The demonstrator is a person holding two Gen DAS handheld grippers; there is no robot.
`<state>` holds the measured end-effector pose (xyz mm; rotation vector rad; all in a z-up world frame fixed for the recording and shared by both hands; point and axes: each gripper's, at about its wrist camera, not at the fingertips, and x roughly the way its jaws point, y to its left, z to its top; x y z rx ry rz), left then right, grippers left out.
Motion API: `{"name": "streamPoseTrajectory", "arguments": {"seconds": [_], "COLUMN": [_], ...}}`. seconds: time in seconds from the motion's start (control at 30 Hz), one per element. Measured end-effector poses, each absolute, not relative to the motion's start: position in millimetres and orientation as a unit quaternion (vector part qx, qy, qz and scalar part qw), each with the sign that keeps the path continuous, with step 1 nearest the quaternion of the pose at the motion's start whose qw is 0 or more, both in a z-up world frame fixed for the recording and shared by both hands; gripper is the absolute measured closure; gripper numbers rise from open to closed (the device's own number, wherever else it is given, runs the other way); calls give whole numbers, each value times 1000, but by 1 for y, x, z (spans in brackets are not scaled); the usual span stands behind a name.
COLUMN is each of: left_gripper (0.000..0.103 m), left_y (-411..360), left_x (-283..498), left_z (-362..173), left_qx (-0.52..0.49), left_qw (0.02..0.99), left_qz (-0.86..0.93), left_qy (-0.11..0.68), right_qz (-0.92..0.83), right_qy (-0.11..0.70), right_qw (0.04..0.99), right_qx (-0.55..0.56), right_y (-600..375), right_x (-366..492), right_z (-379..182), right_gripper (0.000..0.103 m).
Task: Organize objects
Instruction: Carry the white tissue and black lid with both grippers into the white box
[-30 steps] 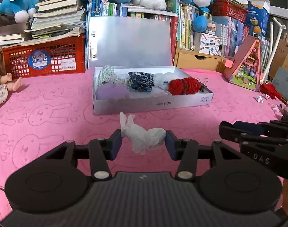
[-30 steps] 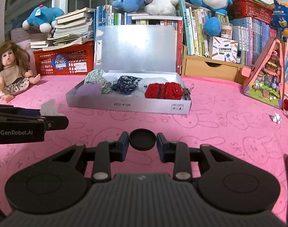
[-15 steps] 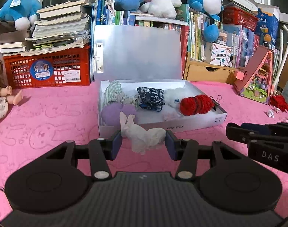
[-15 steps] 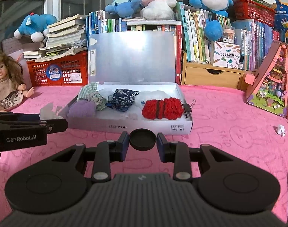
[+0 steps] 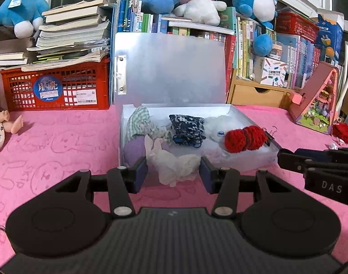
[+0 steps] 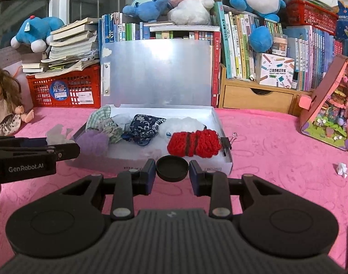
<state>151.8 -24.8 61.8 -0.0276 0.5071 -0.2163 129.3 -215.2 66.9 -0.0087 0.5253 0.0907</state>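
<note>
You hold a crumpled white tissue (image 5: pixel 174 164) between blue pads (image 5: pixel 142 171), and a round black lid (image 6: pixel 172 168) in your other tool. The silver-grey box (image 6: pixel 196 159) on the pink bunny-printed cloth (image 5: pixel 59 146) carries a lilac pom-pom (image 6: pixel 94 141) and green-checked cloth (image 6: pixel 98 117) at its left edge, a navy white-flowered pouch (image 6: pixel 146 125) mid-box, and red yarn banded in black (image 6: pixel 194 143) at its right edge.

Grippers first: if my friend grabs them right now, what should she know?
Left gripper: shut on a crumpled white tissue.
Right gripper: shut on a black lid.
Both hover just in front of the open box on the pink cloth.
Done: red yarn, blue pouch and a purple ball lie in the box.
Left: probably put tissue and lid in.
</note>
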Motion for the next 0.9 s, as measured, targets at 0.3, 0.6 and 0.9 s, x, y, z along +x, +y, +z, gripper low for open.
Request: {"name": "streamPoseTrajectory", "arguments": {"seconds": [0.3,0.6,0.9], "left_gripper": [48,48,48], "left_y": [-30,-38,-46], "left_x": [180,209,231], "left_z": [58,50,40], "left_qx": [-10,-18,-11], "left_qw": [961,955,950], "left_qz": [-105,-106,-106], "left_qy": [257,278,295], "right_qz": [47,40,48], "right_qy": [276,302,331], "right_qw": [960,952,942], "right_qx": [7,13,39], "right_y": [-221,-230,-241], "right_x": [159,189,215], "right_z": [66,57,46], "right_gripper": [65,65,65]}}
